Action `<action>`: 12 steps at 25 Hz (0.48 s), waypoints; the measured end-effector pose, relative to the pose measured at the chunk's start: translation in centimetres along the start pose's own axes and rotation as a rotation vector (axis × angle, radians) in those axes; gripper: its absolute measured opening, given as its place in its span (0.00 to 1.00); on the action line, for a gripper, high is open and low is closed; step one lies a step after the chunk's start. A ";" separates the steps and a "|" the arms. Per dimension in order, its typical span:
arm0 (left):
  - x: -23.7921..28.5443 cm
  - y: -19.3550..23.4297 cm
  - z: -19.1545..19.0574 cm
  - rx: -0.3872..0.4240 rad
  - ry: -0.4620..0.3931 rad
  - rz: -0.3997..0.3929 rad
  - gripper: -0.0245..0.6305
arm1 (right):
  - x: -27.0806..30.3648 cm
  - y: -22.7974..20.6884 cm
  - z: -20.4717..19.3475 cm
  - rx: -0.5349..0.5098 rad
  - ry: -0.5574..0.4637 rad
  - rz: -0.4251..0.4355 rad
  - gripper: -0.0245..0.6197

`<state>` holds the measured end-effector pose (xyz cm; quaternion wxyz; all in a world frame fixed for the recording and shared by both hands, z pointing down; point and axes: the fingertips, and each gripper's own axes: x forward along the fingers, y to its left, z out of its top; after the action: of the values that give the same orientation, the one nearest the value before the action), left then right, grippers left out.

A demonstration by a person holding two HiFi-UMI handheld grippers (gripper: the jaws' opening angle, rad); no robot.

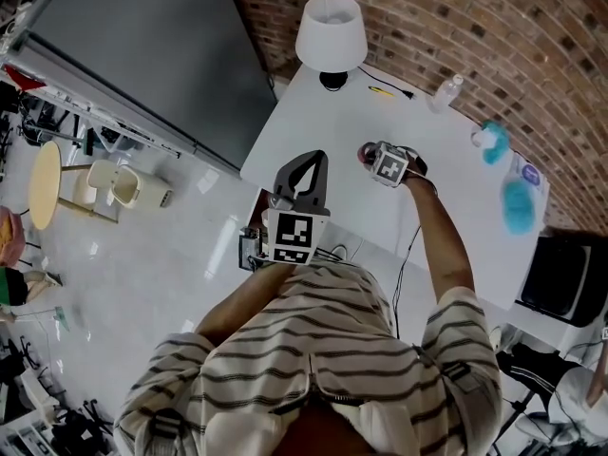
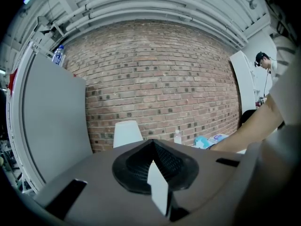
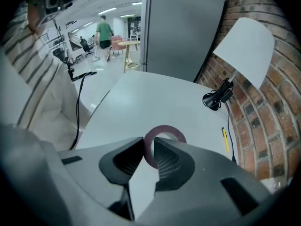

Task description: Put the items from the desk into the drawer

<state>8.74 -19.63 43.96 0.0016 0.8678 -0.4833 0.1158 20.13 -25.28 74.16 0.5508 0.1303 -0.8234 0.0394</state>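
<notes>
Right gripper view, lower centre: right gripper point(image 3: 149, 141) pinches a dark maroon tape ring point(image 3: 164, 127) by its wall; so thin a hold may let it swing loose. Left gripper point(image 2: 153, 147) is closed, empty.

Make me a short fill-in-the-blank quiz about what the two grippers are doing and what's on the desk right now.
The right gripper is shut on a roll of ____.
The left gripper has its jaws ____, with nothing between them.
The lamp on the desk has a ____ shade.
Missing words: tape; shut; white.
</notes>
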 end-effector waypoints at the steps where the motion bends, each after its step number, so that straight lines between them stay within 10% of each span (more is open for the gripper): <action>1: -0.1 0.0 0.0 0.000 0.000 -0.002 0.05 | -0.2 0.0 0.1 0.033 -0.015 -0.009 0.16; 12: -0.9 -0.6 0.1 -0.003 -0.014 -0.025 0.04 | -3.4 -0.9 1.8 0.354 -0.235 -0.169 0.16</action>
<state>8.79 -18.53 43.74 0.0009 0.8744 -0.4727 0.1092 19.97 -25.97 70.24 0.4208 0.2970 -0.8484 0.1218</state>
